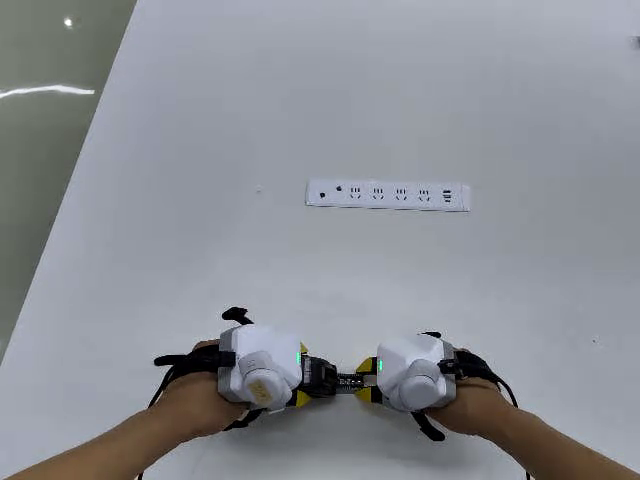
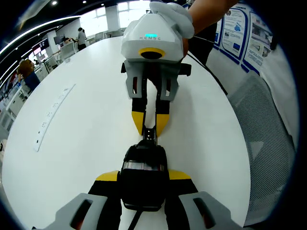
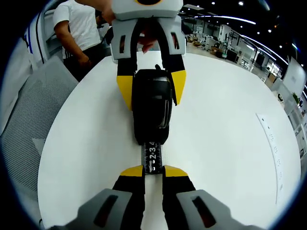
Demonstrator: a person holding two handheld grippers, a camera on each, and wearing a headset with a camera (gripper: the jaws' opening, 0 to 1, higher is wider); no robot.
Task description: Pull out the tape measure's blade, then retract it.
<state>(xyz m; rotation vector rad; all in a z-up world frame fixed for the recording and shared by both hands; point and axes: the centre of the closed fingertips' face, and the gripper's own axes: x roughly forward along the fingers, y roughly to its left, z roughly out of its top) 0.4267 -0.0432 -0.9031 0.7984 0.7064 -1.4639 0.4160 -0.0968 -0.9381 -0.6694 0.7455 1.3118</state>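
Note:
A black tape measure (image 1: 324,376) lies just above the white table (image 1: 330,110), between my two grippers near the front edge. My left gripper (image 1: 305,375) is shut on its case (image 2: 144,163), its yellow-tipped fingers (image 3: 125,91) clamping both sides. A short length of black blade (image 3: 151,155) with white numbers sticks out of the case. My right gripper (image 3: 152,171) is shut on the blade's end, and its yellow fingertips (image 2: 162,120) pinch it close in front of the case. The two grippers face each other, only a few centimetres apart.
A white power strip (image 1: 387,195) lies flat in the middle of the table, well beyond the grippers. The table's left edge drops to a grey floor (image 1: 40,150). A grey mesh chair (image 2: 264,120) stands beside the table, and people stand in the background.

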